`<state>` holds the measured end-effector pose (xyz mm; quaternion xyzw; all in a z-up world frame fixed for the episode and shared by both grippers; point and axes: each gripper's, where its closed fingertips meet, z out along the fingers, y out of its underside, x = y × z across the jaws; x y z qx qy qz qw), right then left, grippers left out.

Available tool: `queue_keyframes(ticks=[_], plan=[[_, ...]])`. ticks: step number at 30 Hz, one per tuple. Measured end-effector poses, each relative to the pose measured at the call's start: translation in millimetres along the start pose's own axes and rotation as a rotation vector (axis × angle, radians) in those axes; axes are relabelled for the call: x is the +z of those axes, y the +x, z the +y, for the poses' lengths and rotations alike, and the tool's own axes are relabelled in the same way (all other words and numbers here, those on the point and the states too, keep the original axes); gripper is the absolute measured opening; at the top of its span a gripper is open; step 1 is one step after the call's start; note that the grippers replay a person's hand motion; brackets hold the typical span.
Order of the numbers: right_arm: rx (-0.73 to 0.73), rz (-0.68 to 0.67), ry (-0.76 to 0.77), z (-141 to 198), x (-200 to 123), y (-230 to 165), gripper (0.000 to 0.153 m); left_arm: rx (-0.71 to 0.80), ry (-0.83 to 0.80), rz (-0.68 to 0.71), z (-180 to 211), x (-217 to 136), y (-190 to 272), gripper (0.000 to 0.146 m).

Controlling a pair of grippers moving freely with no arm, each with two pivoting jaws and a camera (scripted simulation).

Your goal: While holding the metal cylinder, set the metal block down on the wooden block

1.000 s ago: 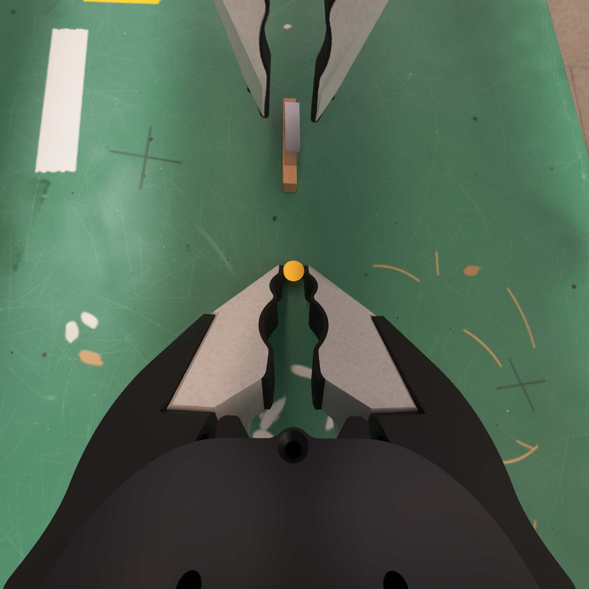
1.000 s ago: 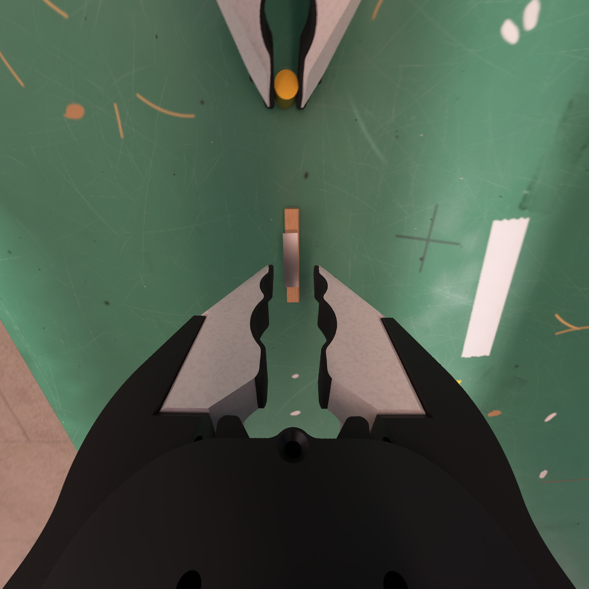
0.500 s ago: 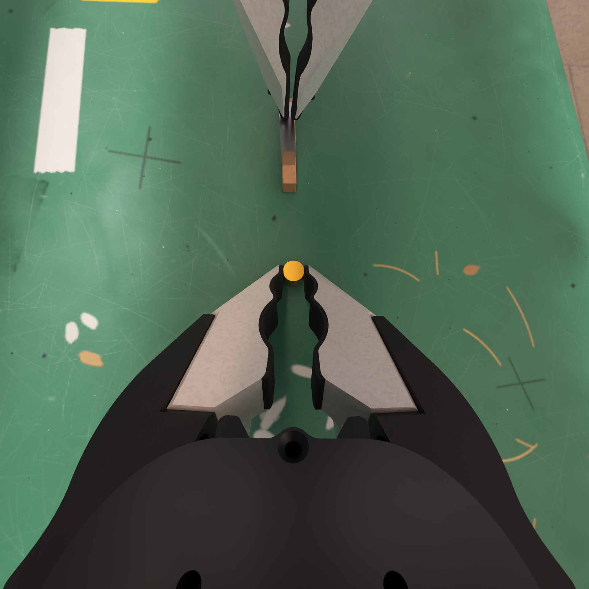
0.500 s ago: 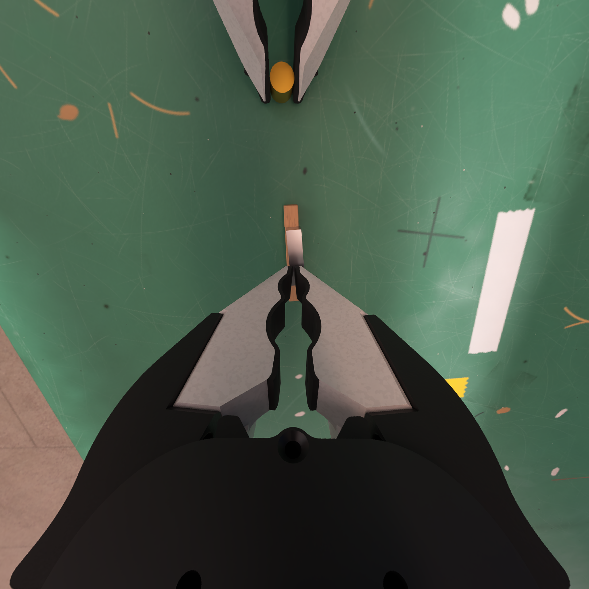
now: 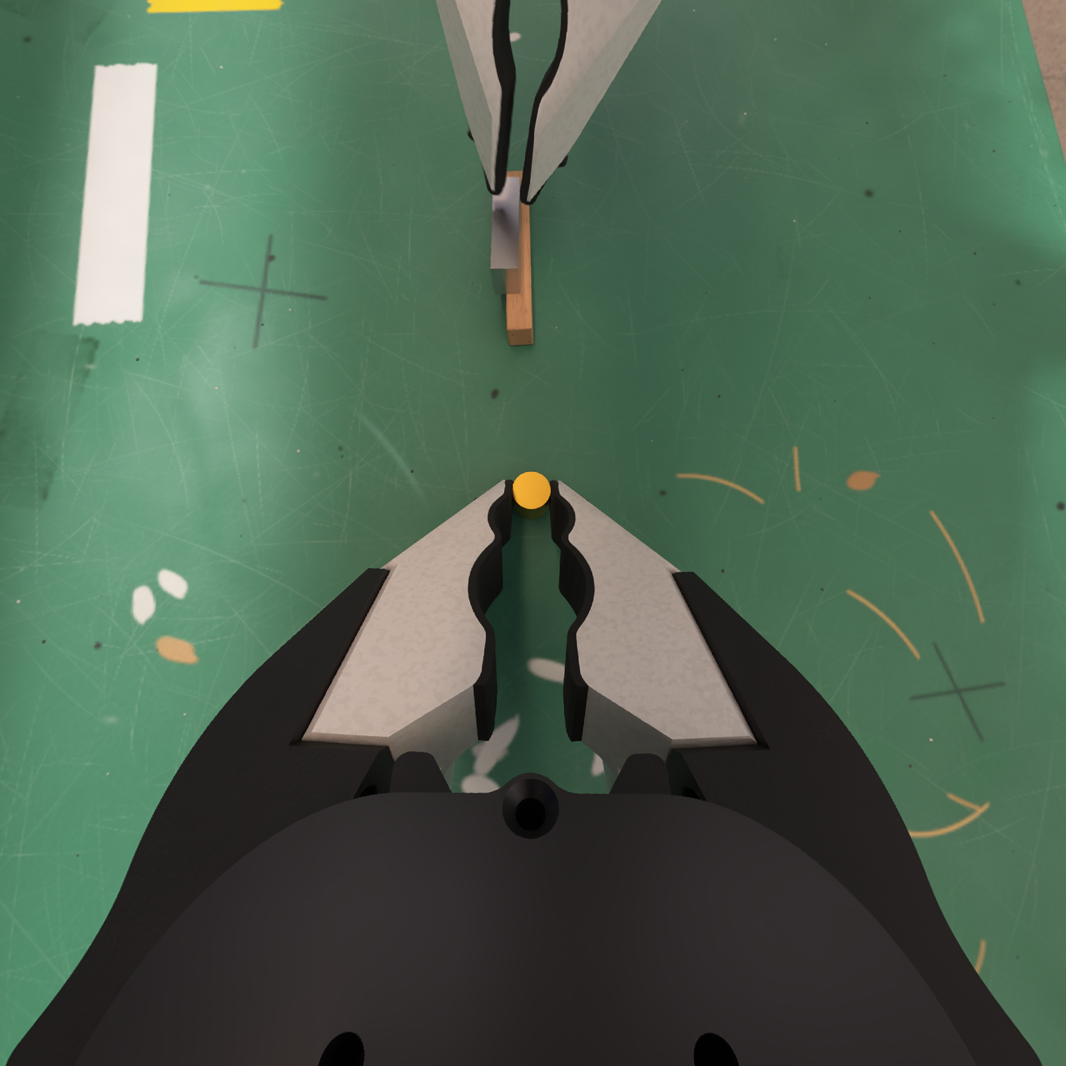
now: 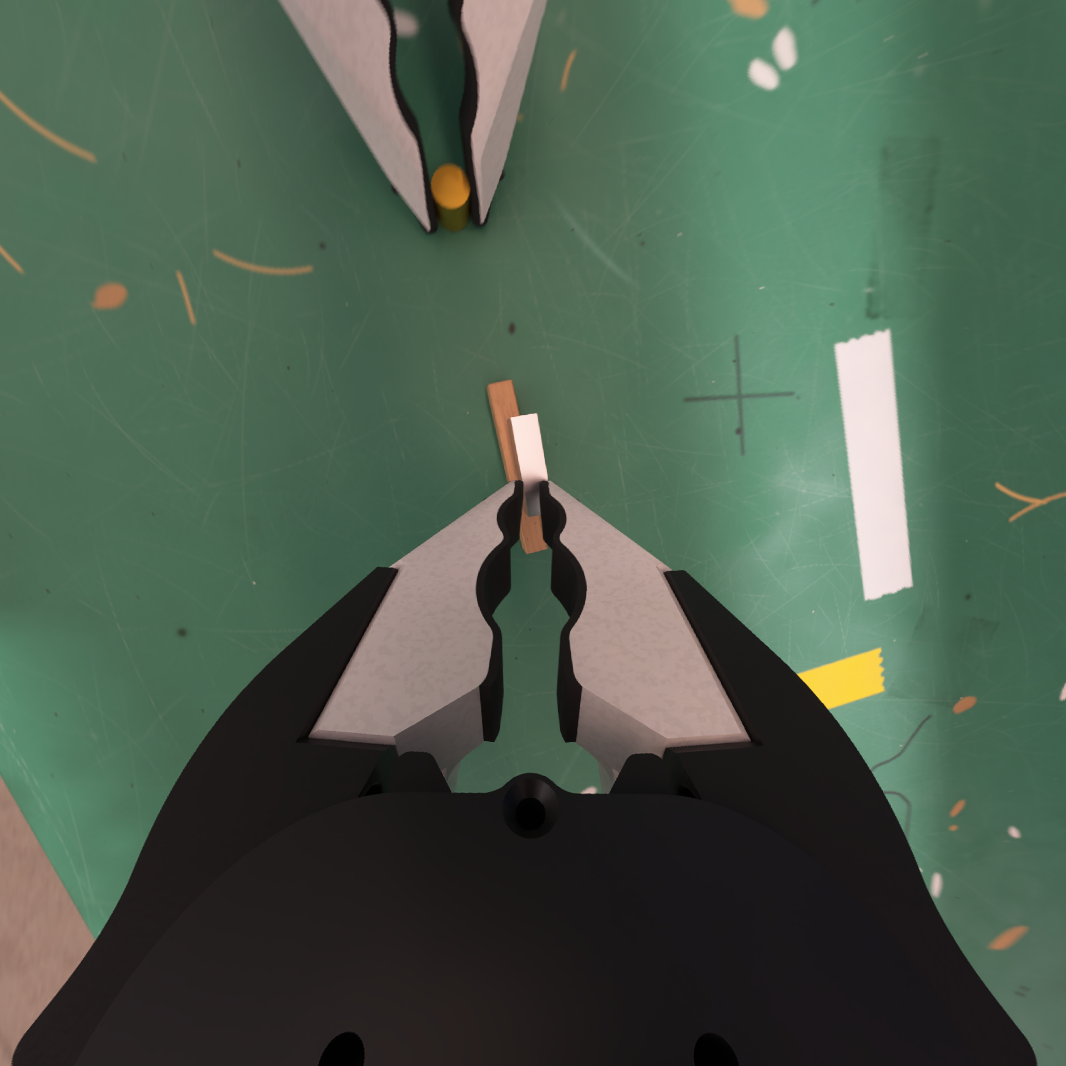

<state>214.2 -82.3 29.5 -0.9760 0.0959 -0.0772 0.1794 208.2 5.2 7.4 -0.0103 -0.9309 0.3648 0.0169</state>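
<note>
My left gripper (image 5: 531, 487) is shut on the yellow metal cylinder (image 5: 531, 489), which stands upright at its fingertips just over the green mat. My right gripper (image 6: 530, 489) is shut on one end of the silver metal block (image 6: 528, 447). It holds the block slightly above the thin wooden block (image 6: 499, 404) lying on the mat, overlapping it but offset to one side. In the left wrist view the right gripper (image 5: 510, 195) comes in from the top with the metal block (image 5: 505, 236) over the wooden block (image 5: 519, 314). The right wrist view shows the left gripper (image 6: 454, 225) and the cylinder (image 6: 450, 193) ahead.
A white tape strip (image 5: 115, 190) and a yellow tape piece (image 5: 213, 4) are stuck on the green mat (image 5: 750, 288). The mat's edge with tan floor shows at the lower left in the right wrist view (image 6: 29, 865). Paint flecks and pen crosses mark the mat.
My right gripper went from open around the metal block to shut on it, then raised and shifted it slightly sideways off the wooden block's line. The left gripper and cylinder have not moved.
</note>
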Motion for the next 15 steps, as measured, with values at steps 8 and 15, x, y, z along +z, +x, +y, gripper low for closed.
queue_keyframes(ticks=[8, 15], plan=[[0.217, 0.098, 0.355, -9, -18, 14, 0.019, -0.002, 0.008, 0.003, 0, 0, 0, 0.012], [0.267, 0.151, 0.640, -26, -24, 17, 0.019, -0.034, 0.029, -0.018, 0, 0, 0, 0.012]])
